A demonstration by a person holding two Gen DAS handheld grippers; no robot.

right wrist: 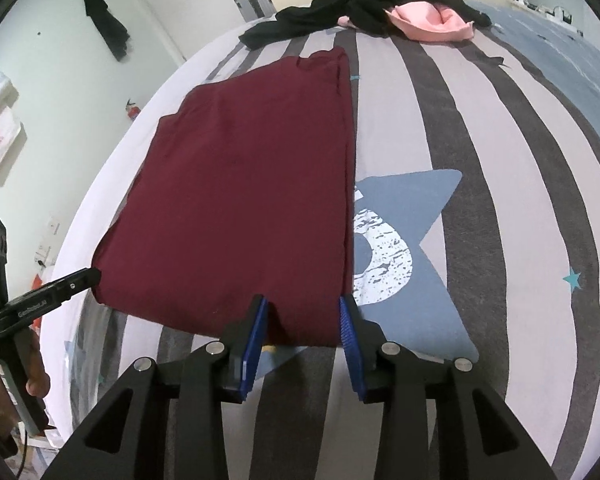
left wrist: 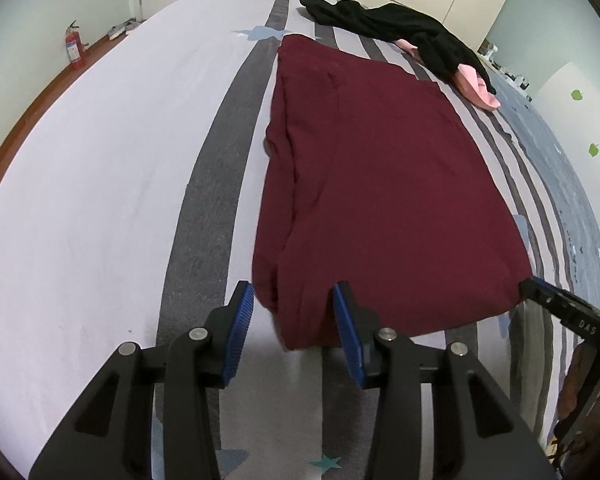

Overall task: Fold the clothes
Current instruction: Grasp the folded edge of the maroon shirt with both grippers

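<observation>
1. Left wrist view, far left: red fire extinguisher (left wrist: 73, 49) stands on the floor against the wall, beside the bed's left edge.
2. Bedsheet (left wrist: 100, 184) is plain pale on the left, grey-striped toward the middle, blue print at the right edge.
3. Left gripper (left wrist: 294, 316), bottom centre: jaws apart. Near-left corner of the maroon garment (left wrist: 380, 184) sits between the blue pads (left wrist: 238, 332); cloth appears just clear of them, not pinched.
4. Maroon garment lies flat in a long folded rectangle, running from near edge to far, on the stripes right of centre.
5. Far right: black garment (left wrist: 392, 26) in a loose heap, pink garment (left wrist: 478, 90) poking out from under it. Both well apart from the maroon one.
6. Right gripper (left wrist: 540, 292) enters at the right edge, tip at the maroon garment's near-right corner.
7. Right wrist view, left edge: left gripper (right wrist: 86, 278) with a hand (right wrist: 28, 364) on its grip, tip at the near-left corner of the maroon garment (right wrist: 240, 184).
8. Right gripper (right wrist: 304, 320), bottom centre: jaws apart, straddling the near-right corner. Cloth lies between the pads, no clamping visible.
9. Right of the garment: blue star print (right wrist: 416, 248) on the sheet, partly covered by the garment's right edge.
10. Far centre: black garment (right wrist: 340, 4) with pink garment (right wrist: 432, 20) lying on it.
</observation>
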